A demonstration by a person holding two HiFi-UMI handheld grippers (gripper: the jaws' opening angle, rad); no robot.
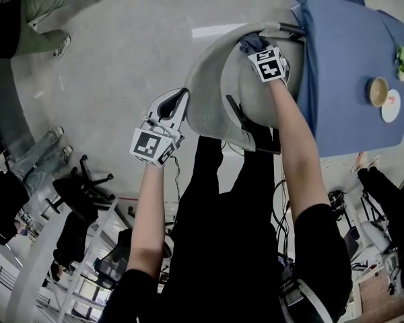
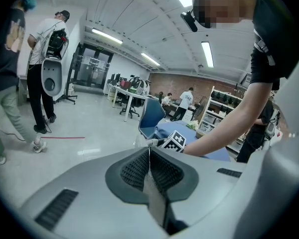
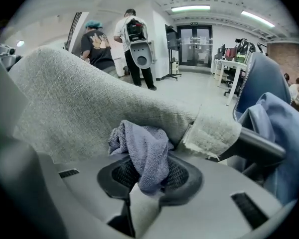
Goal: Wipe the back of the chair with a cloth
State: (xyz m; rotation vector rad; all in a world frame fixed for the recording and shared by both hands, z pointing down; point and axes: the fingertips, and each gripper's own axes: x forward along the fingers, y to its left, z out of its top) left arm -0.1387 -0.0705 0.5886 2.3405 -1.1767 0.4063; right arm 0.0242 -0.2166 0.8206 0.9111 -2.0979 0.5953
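As seen in the head view, one chair (image 1: 209, 79) stands at one table (image 1: 343, 66) bearing one bowl (image 1: 377, 91); the right gripper (image 1: 259, 51) holds one cloth (image 1: 249, 42) at the top of the chair's back; the left gripper (image 1: 177, 98) is just beside the back's edge. Left gripper view: two jaws together, nothing between. Right gripper view: two jaws clamped on the cloth (image 3: 144, 156), which touches the back (image 3: 79, 103).

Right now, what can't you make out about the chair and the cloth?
- Chair legs: head view, hidden under its back and the person's legs.
- Cloth full size: bunched in the right claw; mostly covered in head view.
- Table items: head view, too small.
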